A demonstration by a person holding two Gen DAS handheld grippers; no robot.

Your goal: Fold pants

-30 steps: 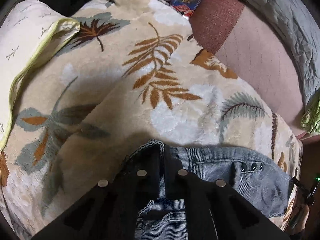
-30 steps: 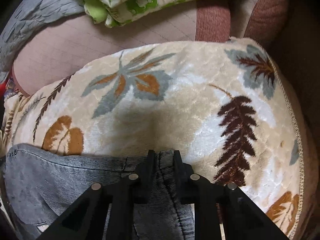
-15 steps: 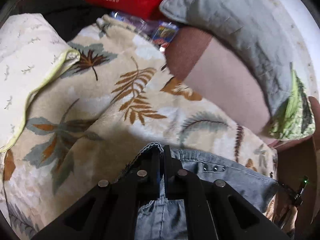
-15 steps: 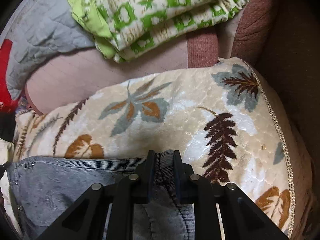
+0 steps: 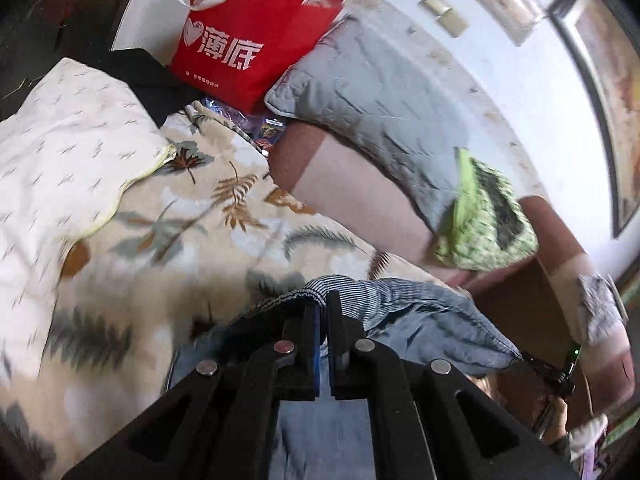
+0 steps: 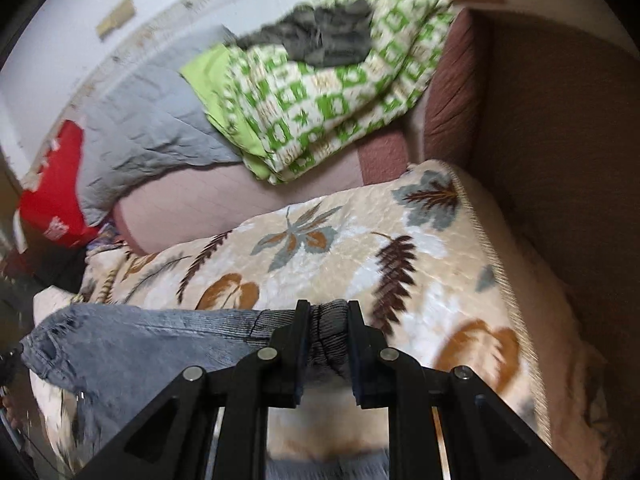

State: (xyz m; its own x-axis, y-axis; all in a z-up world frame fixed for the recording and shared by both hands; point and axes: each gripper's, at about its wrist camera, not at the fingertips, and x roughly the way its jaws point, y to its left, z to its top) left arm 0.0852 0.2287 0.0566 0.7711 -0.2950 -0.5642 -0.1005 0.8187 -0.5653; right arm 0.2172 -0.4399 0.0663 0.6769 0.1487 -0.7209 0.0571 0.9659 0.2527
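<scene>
Both tongs, L (image 5: 323,304) & R (image 6: 329,312), clamp pants (image 6: 132,340) waistband.

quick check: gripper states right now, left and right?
Left gripper: shut on the edge of the blue-grey denim pants.
Right gripper: shut on a bunched fold of the same pants.

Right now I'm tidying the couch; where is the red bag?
The red bag stands top centre in the left wrist view, against the wall, left of the grey cushion.
</scene>
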